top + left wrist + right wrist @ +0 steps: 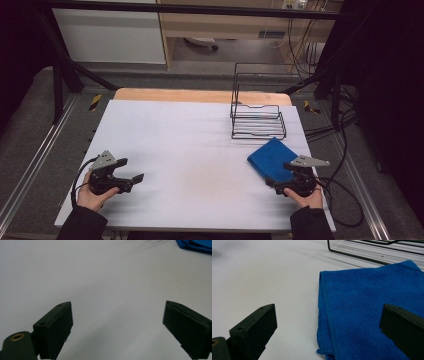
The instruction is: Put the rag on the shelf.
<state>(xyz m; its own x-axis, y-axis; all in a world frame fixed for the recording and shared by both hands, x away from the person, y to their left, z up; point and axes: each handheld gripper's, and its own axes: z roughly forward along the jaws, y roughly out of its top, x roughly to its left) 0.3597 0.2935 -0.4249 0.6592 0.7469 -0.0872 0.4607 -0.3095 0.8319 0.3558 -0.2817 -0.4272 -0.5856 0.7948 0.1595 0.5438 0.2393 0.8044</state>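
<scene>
A folded blue cloth [272, 158] lies on the white table [190, 150] at the right, just in front of a black wire rack [257, 120]. My right gripper [280, 182] hovers at the cloth's near edge, open, with the cloth [367, 307] lying ahead between its spread jaws and nothing held. The rack's base wires [372, 252] run across the top of the right gripper view. My left gripper [132, 181] is at the table's front left, open over bare table, its jaws wide apart [117, 325]. A corner of the cloth [195, 245] shows far off in the left gripper view.
The wire rack stands upright at the back right with a tall back frame. A wooden strip [200, 95] edges the table's far side. Cables [345, 195] trail off the right edge. A person's hands [92, 197] hold both grippers near the front edge.
</scene>
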